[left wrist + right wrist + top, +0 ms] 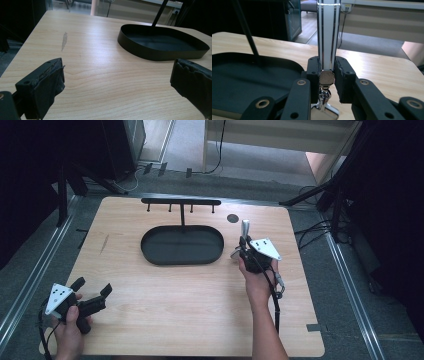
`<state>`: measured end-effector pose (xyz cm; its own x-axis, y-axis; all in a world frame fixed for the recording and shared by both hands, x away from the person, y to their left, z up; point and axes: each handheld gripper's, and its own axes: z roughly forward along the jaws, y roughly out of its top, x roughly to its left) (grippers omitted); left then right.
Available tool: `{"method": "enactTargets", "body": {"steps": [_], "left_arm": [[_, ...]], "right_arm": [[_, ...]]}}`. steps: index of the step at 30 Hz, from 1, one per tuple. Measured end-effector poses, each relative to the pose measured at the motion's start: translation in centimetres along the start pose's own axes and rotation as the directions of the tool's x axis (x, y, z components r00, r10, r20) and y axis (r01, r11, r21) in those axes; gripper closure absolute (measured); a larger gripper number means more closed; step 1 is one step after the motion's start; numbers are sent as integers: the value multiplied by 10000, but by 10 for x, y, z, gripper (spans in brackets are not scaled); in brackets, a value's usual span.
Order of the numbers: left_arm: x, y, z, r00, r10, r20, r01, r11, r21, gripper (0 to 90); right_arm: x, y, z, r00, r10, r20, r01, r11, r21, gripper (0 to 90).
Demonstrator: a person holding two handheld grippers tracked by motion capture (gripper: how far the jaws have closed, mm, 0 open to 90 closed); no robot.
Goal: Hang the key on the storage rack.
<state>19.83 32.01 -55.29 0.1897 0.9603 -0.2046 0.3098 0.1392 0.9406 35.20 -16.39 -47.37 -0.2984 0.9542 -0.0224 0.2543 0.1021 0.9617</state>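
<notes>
One wooden table (165, 310) carries one black oval tray (182, 245) at its far middle, with one black upright rack (181, 201) rising behind it and bearing four small pegs. One round dark spot (232, 218) sits to the tray's right. Two grippers are present: the left gripper (92, 290) at the near left, the right gripper (246, 245) right of the tray, clamping one silver strap (328, 32).

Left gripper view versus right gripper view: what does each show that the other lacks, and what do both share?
Left gripper view: the left gripper, jaws open, and a pale scuff on the wooden table. Right gripper view: the right gripper shut on an upright silver strap, clasp hanging below. Both: the black oval tray, its thin post, the table.
</notes>
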Motion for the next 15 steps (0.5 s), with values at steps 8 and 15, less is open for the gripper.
{"method": "enactTargets", "body": {"steps": [8, 15], "left_arm": [[0, 0, 0, 10000, -2, 14, 2, 10000, -2, 0], [0, 0, 0, 10000, -28, 13, 28, 10000, -8, 0]], "right_arm": [[22, 17, 4, 9976, -288, -623, 266, 9990, -363, 758], [40, 29, 10, 9898, -742, -1217, 679, 9962, -549, 758]]}}
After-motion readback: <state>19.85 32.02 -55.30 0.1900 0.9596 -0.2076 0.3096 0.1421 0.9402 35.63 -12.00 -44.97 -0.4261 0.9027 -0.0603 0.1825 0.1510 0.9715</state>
